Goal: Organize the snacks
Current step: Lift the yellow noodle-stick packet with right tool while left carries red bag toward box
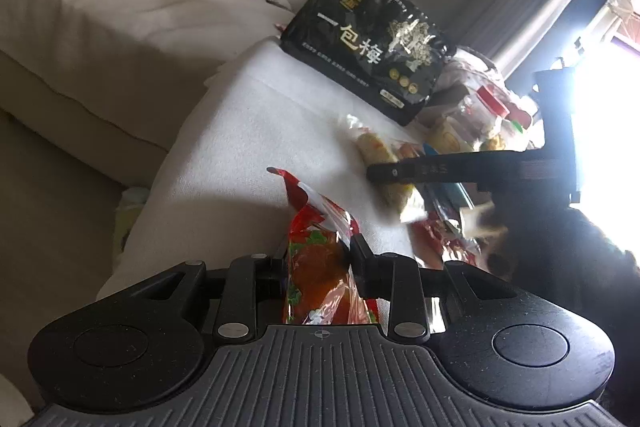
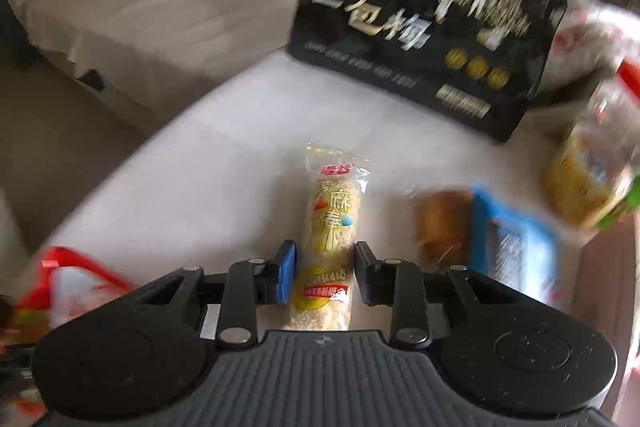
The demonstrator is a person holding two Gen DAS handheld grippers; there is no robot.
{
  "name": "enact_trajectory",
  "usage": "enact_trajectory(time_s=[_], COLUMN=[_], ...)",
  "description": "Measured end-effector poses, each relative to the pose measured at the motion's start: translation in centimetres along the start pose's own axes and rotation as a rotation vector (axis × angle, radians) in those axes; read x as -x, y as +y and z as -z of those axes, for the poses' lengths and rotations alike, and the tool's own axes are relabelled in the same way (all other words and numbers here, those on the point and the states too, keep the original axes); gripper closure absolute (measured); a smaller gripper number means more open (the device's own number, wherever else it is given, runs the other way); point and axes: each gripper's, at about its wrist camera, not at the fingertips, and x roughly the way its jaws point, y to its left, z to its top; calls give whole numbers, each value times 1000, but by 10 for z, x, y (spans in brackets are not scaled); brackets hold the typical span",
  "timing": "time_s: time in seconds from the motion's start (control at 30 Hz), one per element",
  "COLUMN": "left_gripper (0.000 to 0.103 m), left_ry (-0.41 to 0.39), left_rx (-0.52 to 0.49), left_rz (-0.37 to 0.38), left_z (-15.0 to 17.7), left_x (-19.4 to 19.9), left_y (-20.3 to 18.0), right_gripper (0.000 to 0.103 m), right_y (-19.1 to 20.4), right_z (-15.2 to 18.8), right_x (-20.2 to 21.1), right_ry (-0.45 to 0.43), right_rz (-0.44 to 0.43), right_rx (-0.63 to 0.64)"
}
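Both grippers are low over a white padded counter (image 1: 248,131) that stands beside a beige sofa (image 1: 120,7).

The left gripper (image 1: 318,267) has its jaws clenched on a red snack packet (image 1: 320,267) printed with green leaves and an orange filling; the pads press its sides and its crimped top end sticks out forward past the fingertips, lifted off the white surface.

The right gripper (image 2: 325,267) holds a long, clear-wrapped sesame stick (image 2: 330,223) with red and yellow labels. The stick runs lengthwise between the jaws, its far end pointing out toward the middle of the counter, and the pads sit close against its wrapper on both sides, one of them faced in blue. In the left wrist view this same gripper shows as a dark bar reaching in from the right above the small packets.

At the far end of the counter a large black bag (image 2: 424,23) with gold and white lettering is propped up, leaning back. To its right is a jumble of clear-wrapped snacks and jars (image 1: 484,111) with red lids, too blurred to sort out. Just right of the sesame stick lie a small wrapped brown pastry (image 2: 440,223) and a blue-edged packet (image 2: 516,247), side by side and touching.
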Motion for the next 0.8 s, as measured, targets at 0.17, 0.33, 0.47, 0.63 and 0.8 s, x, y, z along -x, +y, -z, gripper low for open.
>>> enact_trajectory(time_s=[0.17, 0.33, 0.47, 0.63, 0.8], left_gripper=[70, 69, 70, 72, 72], left_ry=[1, 6, 10, -12, -16], left_rx=[-17, -48, -35, -6, -25], left_rz=[-6, -24, -13, 42, 101], left_z=[1, 1, 0, 0, 5], left_x=[2, 0, -1, 8, 21], left_y=[-1, -7, -6, -4, -14], right_gripper=[72, 69, 74, 74, 74], right_y=[17, 23, 22, 11, 2], right_z=[3, -1, -2, 15, 52], right_x=[3, -11, -7, 34, 93], right_ry=[-8, -73, -63, -111, -185], right_rz=[13, 46, 30, -26, -78], right_rx=[45, 91, 81, 37, 46])
